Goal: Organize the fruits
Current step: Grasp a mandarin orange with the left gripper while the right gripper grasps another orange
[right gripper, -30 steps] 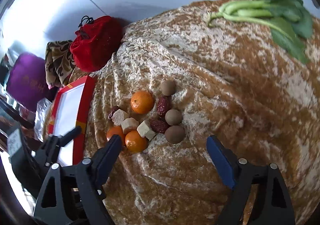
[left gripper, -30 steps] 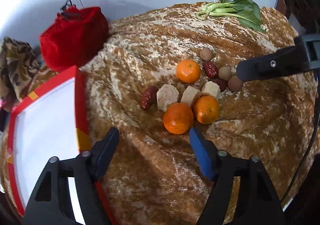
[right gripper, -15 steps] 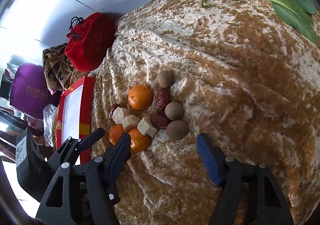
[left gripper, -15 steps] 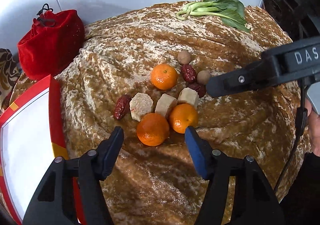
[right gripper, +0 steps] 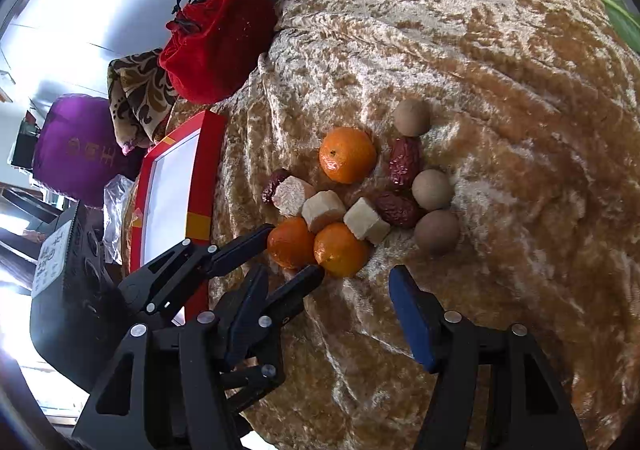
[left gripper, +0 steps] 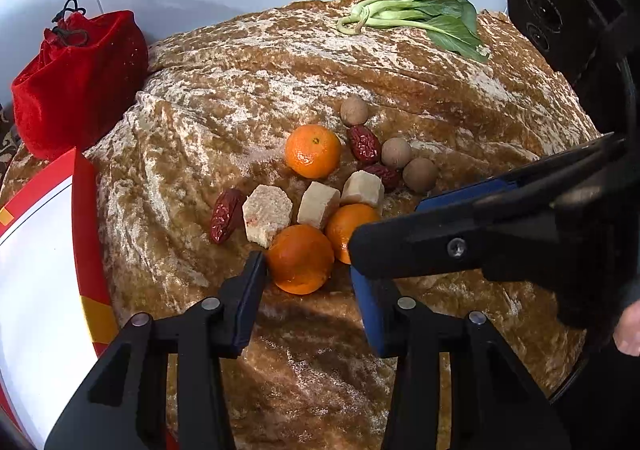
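The left claw (left gripper: 308, 286) was closing around an orange (left gripper: 300, 258), pads not yet seated; the right claw (right gripper: 348, 286) hung unclenched nearby. A centred, gentle squeeze looked wisest.

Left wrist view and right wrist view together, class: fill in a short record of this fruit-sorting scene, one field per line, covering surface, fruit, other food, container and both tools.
surface: mottled brown cloth
oranges: three; nearest orange sits between the left tool's closing jaws
dates: three red dates, one at the cluster's left end
brown round fruits: three, one ahead of the right tool
pale chunks: three, mid-cluster
greens: leafy stalk, far edge
container: red-rimmed white tray, left
extras: red pouch
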